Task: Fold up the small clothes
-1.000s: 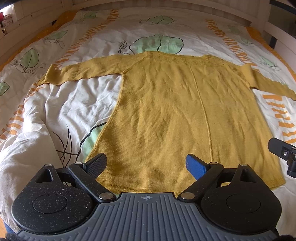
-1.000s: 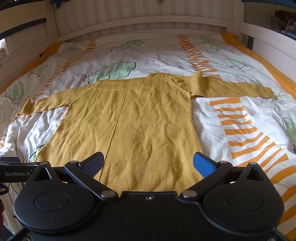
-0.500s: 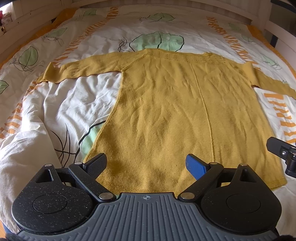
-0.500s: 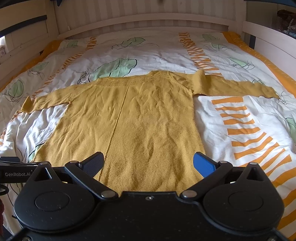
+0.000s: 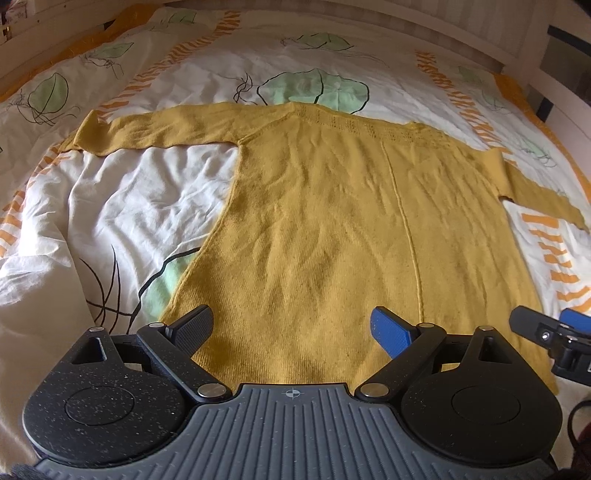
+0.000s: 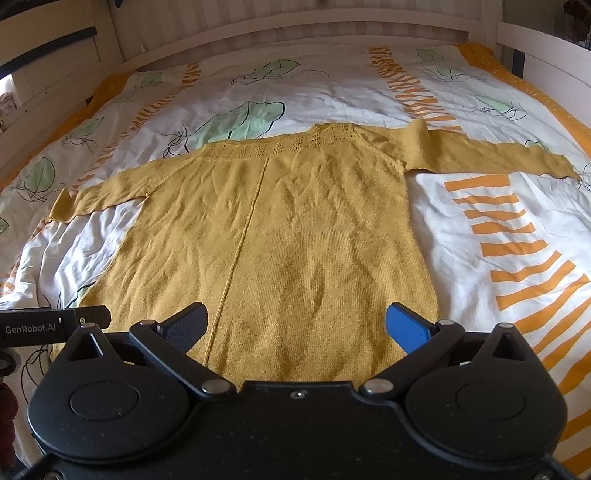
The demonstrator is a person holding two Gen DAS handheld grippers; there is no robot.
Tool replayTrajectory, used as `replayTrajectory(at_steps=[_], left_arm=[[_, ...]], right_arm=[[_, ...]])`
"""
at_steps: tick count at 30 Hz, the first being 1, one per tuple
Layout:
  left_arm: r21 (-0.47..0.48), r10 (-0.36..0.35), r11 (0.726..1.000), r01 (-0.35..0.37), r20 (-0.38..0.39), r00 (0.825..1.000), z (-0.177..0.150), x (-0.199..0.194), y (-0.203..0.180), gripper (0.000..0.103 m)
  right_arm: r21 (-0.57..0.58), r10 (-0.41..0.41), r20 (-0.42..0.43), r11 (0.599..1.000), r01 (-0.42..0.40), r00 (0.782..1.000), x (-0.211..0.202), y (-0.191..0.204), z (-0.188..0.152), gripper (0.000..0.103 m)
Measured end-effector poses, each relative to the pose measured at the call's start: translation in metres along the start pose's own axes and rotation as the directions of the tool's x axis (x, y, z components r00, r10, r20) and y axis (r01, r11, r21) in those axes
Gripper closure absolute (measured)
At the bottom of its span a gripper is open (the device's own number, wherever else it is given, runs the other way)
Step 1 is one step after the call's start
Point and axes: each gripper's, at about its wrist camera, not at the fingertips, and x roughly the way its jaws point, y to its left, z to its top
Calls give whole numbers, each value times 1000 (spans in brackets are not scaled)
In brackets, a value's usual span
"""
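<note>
A mustard-yellow knitted sweater [image 5: 332,229] [image 6: 280,229] lies flat on the bed, neckline away from me, both sleeves spread sideways. My left gripper [image 5: 291,328] hovers open over the hem's left half, nothing between its fingers. My right gripper [image 6: 297,326] is open too, above the hem's right half. The right gripper's tip [image 5: 546,334] shows at the right edge of the left wrist view, and the left gripper's body [image 6: 51,325] shows at the left edge of the right wrist view.
The bed carries a white duvet [image 5: 140,199] [image 6: 498,206] printed with green leaves and orange stripes, rumpled at the left. A pale wooden bed frame [image 6: 295,33] rises behind and along both sides.
Both grippers have moved forward and lower over the sweater's hem, so the sweater fills more of each view. The right gripper reaches further into the left wrist view. Both stay open.
</note>
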Motion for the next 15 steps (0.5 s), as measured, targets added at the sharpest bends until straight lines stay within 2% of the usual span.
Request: replayTrajectory(at_steps=[3,6,15], left_arm=[[-29,-34,999,34,8,999,6,8,7,10],[-24,-22,999,23,9,1000,13,18,8,10],[23,-37,999,37,3,999,47,54,-2,10]], right_arm=[[46,73,-23,996,-72,997,9,-10,3,1],[108,129,-49,987,-123,990,22,-22,7,1],[103,61,-49,993,-55,997,51,-62,47,1]])
